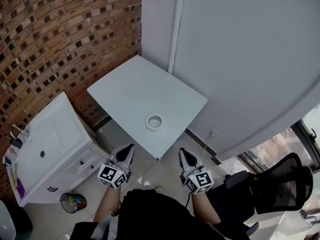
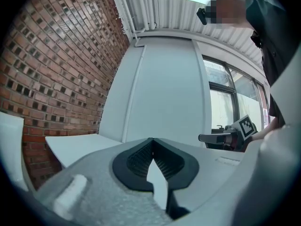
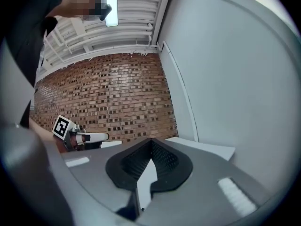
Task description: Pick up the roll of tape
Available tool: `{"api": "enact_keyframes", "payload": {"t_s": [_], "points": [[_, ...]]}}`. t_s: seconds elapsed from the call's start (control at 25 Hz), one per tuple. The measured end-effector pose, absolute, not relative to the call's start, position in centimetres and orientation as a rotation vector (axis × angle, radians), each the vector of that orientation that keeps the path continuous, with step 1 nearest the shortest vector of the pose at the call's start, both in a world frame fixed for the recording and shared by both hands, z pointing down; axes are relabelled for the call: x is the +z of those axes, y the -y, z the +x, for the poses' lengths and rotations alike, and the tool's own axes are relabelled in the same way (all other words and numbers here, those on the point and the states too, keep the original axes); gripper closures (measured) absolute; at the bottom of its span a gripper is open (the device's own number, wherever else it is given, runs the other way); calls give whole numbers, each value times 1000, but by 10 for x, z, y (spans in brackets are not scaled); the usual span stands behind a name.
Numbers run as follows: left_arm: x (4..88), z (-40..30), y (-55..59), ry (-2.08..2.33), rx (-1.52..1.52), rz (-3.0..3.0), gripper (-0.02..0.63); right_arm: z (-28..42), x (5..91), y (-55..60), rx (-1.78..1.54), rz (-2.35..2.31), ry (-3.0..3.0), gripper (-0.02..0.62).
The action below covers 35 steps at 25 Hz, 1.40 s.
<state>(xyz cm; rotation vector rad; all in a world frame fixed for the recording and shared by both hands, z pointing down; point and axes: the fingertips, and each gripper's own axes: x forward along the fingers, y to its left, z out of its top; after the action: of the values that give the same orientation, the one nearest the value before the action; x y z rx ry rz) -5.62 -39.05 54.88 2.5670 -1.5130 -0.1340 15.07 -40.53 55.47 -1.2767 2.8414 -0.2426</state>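
The roll of tape (image 1: 154, 121), a white ring, lies flat near the front corner of the white square table (image 1: 135, 86). Both grippers hover in front of the table, short of its edge and apart from the tape. My left gripper (image 1: 131, 147) is shut, its tips meeting with nothing between them (image 2: 153, 140). My right gripper (image 1: 182, 151) is also shut and empty (image 3: 150, 140). Each gripper view shows the table's edge (image 2: 75, 147) (image 3: 202, 147) and the other gripper alongside. The tape is hidden in both gripper views.
A white sink cabinet (image 1: 50, 149) stands at the left with a small bin (image 1: 72, 201) in front of it. A black office chair (image 1: 280, 179) is at the lower right. A brick wall (image 1: 60, 34) and a white curved wall (image 1: 240, 59) back the table.
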Motion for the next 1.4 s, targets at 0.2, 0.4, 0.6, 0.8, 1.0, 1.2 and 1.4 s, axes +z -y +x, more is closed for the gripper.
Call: {"api": "enact_keyframes", "payload": {"t_s": [0.2,0.4,0.6,0.8,1.0,1.2,1.4], "points": [[563,-45,401,1479,-102,2554,604,148,572,424,-288,-1255,-2869,591],[567,-56,432,1430,-91,2586,604,130,574,457,-281,-1265,-2890,591],[560,-64,480,1356,-89,2644,604,102,566,499,-235,-1266,-2917,590],[548,-66,515,1280,-107,2713,604,89,556,531,-189,-1286,-2896,591],[555,-68,539,1211,-62,2736,604,83,554,546,-179,-1311,-2892,591],[565,-54,561,1106,18,2779,603,88,564,553,-210,-1347,-2909,591],[606,-37,568,968,188,2673,603,96,576,546,-251,-1403,-2912,591]]}}
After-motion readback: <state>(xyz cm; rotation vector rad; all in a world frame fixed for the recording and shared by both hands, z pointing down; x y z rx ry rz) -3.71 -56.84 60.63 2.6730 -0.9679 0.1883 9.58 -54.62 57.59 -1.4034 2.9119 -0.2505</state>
